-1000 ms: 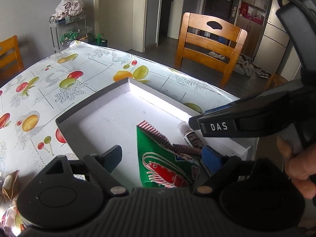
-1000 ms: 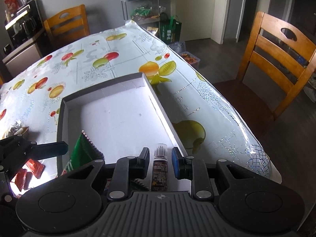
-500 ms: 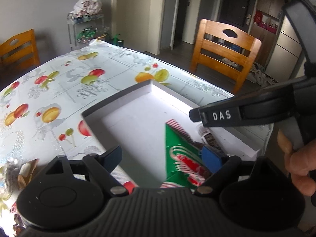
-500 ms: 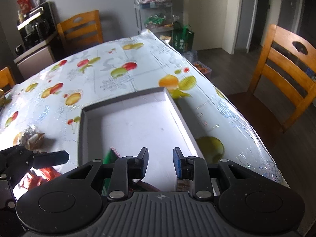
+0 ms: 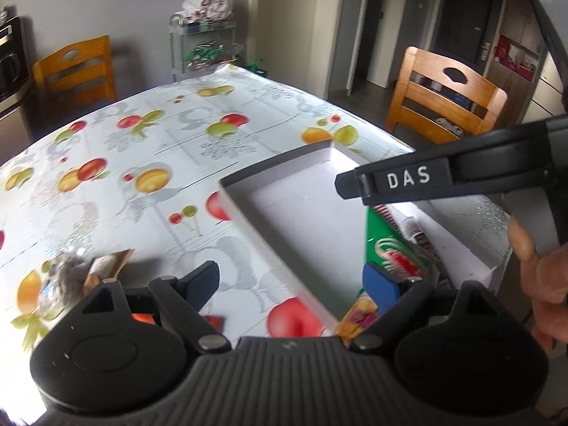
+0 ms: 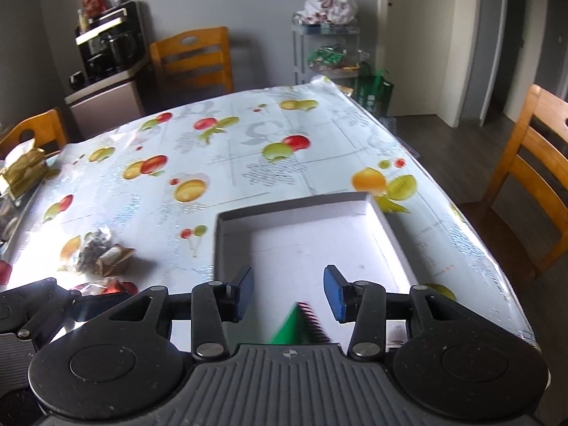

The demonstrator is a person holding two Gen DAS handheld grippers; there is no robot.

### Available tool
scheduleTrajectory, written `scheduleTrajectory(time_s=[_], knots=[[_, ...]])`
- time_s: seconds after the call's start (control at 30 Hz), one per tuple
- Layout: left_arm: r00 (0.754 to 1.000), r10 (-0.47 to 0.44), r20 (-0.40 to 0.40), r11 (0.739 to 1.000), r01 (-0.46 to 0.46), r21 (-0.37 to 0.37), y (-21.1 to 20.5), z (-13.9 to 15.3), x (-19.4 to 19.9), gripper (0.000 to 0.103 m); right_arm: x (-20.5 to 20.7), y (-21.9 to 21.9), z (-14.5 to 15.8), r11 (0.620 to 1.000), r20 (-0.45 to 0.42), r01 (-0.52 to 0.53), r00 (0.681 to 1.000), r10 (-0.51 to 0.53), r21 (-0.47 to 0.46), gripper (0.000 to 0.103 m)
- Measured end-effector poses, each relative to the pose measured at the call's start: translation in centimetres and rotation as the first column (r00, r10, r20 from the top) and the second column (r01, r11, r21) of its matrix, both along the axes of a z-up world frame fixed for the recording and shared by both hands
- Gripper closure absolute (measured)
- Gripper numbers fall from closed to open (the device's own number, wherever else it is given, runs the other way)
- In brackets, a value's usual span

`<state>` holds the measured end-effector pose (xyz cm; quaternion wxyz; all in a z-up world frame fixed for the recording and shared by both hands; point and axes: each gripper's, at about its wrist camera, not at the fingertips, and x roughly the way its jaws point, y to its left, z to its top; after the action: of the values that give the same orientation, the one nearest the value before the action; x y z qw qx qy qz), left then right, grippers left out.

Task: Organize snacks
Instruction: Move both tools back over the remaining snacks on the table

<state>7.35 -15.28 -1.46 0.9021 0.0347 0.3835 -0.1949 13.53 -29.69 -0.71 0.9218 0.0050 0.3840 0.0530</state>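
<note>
A shallow white box [image 5: 234, 197] [image 6: 390, 227] lies on the fruit-print table. Inside it lie a green snack bag [image 5: 388, 248] [image 6: 289, 330], a small dark stick packet [image 5: 417, 236] and an orange-pink packet [image 5: 358, 317] at the near corner. My left gripper [image 5: 289, 284] is open and empty above the box's left wall. My right gripper [image 6: 288, 293] is open and empty above the box's near end; it shows from the side in the left wrist view [image 5: 408, 181]. Loose snacks [image 6: 99, 254] [image 5: 71, 277] and red packets [image 6: 113, 287] [image 5: 213, 321] lie left of the box.
Wooden chairs stand at the far side [image 6: 193, 58] and the right [image 6: 532, 177] of the table. A gold packet [image 6: 23, 170] lies at the table's left edge. A metal rack [image 6: 326, 35] with bags stands at the back wall. The table's right edge [image 6: 490, 248] runs close to the box.
My right gripper let go of the stick packet, opened wide and rose back. My left gripper swung left, away from the green bag, and the loose snacks came into view.
</note>
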Motion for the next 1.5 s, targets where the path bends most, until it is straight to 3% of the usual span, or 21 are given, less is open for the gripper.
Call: scheduleTrajectory(time_s=[0.13, 0.73, 1.5], knots=[[0.999, 0.045, -0.012, 0.999, -0.045, 0.0, 1.9, 0.0, -0.7, 0.015, 0.0, 1.5, 0.2, 0.999, 0.008, -0.037, 0.999, 0.037, 0.002, 0.054], [0.972, 0.218, -0.089, 0.976, -0.217, 0.023, 9.2, -1.6, -4.1, 0.015, -0.9, 7.1, -2.1, 0.986, -0.042, -0.165, 0.985, 0.166, 0.022, 0.053], [0.932, 0.293, -0.214, 0.955, -0.298, 0.013, 11.5, -4.7, -6.3, 0.015, -1.7, 9.4, -4.8, 0.967, -0.113, -0.255, 0.96, 0.255, 0.014, 0.05]])
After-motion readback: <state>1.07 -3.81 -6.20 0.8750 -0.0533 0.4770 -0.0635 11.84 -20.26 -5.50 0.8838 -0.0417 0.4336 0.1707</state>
